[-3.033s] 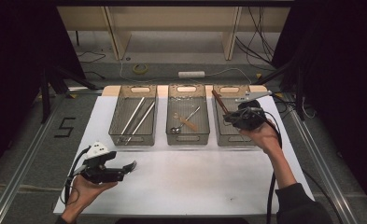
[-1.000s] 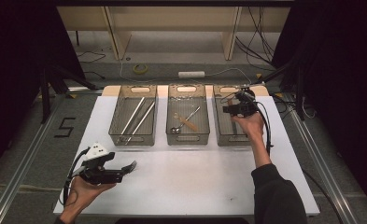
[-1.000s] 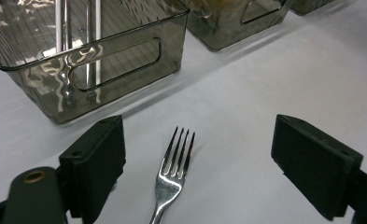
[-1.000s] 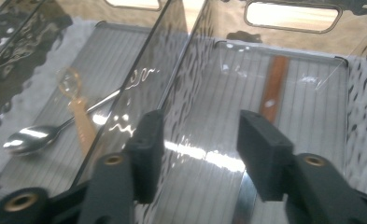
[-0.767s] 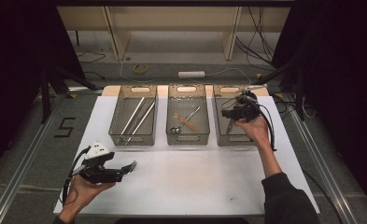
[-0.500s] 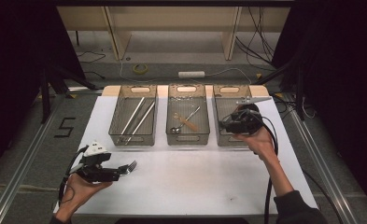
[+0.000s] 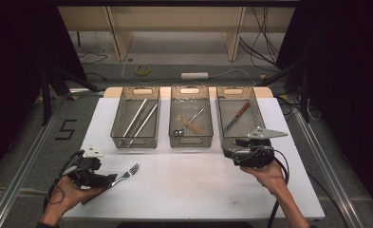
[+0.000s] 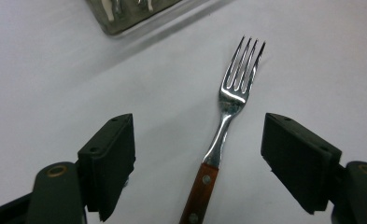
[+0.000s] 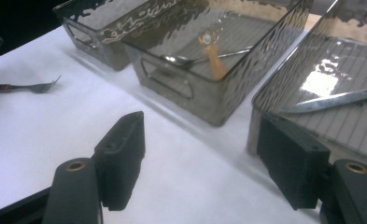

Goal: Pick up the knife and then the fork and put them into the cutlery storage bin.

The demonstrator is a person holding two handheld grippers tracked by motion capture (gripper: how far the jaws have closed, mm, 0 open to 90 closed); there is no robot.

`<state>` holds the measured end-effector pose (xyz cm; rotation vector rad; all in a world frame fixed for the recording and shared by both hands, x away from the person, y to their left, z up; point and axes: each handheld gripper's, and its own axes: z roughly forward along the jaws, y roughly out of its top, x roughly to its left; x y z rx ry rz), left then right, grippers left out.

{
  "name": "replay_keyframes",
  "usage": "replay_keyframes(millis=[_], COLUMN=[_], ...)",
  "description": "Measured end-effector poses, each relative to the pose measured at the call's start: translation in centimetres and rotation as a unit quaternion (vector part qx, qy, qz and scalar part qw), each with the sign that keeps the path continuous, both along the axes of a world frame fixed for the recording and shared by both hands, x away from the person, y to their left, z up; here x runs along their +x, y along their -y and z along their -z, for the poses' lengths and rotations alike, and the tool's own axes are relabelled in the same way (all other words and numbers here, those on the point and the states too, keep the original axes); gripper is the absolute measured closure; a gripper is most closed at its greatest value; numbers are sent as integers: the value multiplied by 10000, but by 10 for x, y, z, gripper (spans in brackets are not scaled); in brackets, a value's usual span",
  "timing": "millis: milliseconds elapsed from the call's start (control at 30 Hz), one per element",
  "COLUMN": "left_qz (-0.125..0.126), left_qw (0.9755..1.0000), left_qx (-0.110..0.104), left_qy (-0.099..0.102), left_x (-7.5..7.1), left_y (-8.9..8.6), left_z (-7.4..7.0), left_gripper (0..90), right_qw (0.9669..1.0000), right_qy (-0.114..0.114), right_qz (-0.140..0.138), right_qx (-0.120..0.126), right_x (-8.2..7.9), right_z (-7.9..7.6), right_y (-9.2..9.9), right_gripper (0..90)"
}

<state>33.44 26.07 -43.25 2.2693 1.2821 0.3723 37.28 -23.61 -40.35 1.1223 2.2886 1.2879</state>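
So the fork is lying flat on the white table, near left, tines aimed toward the far right and its wooden handle sitting between the left gripper jaws. Those jaws are wide and have just been closing a bit, but the pads aren't touching the fork, there's a clear gap on both sides. The right gripper is over on the right, just in front of the right bin, jaws wide with nothing between them, and they've just been opening. A knife lies in that right bin, a spoon in the middle bin, and long metal pieces in the left bin.
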Motion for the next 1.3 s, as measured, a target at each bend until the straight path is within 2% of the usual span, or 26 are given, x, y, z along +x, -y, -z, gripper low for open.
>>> replay_keyframes(millis=[167, 367, 533, 700, 967, 1300], left_qz=[11, 25, 59, 83, 214, 336], left_qw=[9998, 9990, 9969, 9938, 9909, 9901], left_qx=[4, 153, 441, 756, 820, 808], left_qy=[-183, -421, -643, -810, -1041, -1102], left_x=[-1, -3, -4, -4, -5, -6], left_y=[-4, -6, -7, -9, -10, -10], left_z=[4, 10, 12, 16, 20, 22], left_gripper=[270, 269, 280, 324, 410, 499], right_qw=[10000, 9999, 9998, 9998, 9997, 9995], right_qy=[-7, 13, 24, 7, 7, -2], right_qz=[-46, -79, -102, -116, -170, -245], right_qx=[75, 135, 169, 167, 192, 188], right_x=[-11, -21, -27, -31, -37, -42], right_z=[11, 15, 16, 17, 18, 18], right_y=[-1, -3, -2, -1, -2, -2], right_gripper=[333, 302, 302, 302, 302, 302])
